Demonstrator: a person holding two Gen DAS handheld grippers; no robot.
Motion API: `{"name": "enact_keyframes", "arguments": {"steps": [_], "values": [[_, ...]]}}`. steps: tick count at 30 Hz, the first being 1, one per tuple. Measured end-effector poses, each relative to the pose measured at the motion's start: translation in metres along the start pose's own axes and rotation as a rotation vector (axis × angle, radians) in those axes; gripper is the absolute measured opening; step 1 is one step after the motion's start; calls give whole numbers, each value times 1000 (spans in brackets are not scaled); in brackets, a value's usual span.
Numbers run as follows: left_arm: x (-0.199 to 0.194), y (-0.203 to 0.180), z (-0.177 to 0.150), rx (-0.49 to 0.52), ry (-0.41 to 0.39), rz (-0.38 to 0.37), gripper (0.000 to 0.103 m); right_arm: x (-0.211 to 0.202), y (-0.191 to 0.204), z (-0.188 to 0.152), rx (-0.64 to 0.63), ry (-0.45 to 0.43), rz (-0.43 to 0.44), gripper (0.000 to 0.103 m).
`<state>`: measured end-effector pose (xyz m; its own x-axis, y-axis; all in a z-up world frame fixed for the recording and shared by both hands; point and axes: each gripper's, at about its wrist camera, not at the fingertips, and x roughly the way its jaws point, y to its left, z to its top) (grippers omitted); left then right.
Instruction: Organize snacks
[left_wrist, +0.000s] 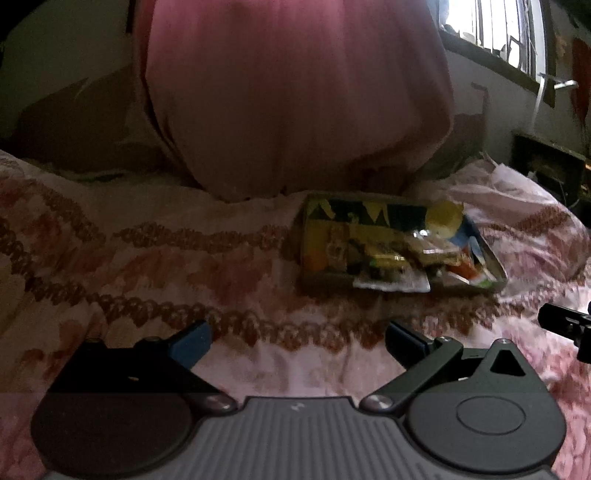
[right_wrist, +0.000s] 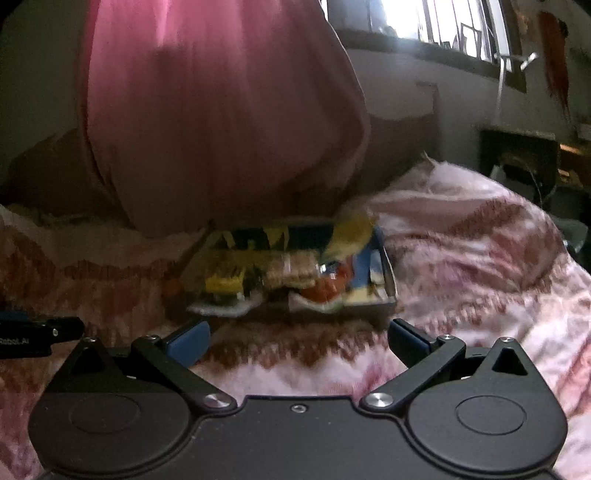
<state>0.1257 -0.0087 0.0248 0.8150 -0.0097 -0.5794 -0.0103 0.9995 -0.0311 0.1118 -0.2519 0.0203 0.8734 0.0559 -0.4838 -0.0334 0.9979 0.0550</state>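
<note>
A shallow patterned tray (left_wrist: 314, 284) lies on the bedspread, ahead and to the right in the left wrist view, holding several snack packets (left_wrist: 391, 254): yellow, brown and orange-blue ones. It also shows in the right wrist view (right_wrist: 384, 299), straight ahead, with the packets (right_wrist: 291, 273) blurred. My left gripper (left_wrist: 297, 345) is open and empty, low over the bedspread, short of the tray. My right gripper (right_wrist: 299, 341) is open and empty, just in front of the tray's near edge.
A pink-and-brown patterned bedspread (left_wrist: 147, 258) covers the bed. A large pink cloth bundle (left_wrist: 295, 103) hangs just behind the tray. A bright window (left_wrist: 491, 29) is at the upper right, with dark furniture (right_wrist: 517, 162) at the right.
</note>
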Motion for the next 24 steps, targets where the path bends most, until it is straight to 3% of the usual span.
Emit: {"name": "enact_keyframes", "arguments": {"steps": [10, 24], "values": [[-20, -7, -18, 45, 29, 4, 102, -27, -3, -22, 0, 45, -31, 102], [-26, -9, -30, 83, 56, 19, 102, -32, -10, -33, 30, 79, -85, 102]]}}
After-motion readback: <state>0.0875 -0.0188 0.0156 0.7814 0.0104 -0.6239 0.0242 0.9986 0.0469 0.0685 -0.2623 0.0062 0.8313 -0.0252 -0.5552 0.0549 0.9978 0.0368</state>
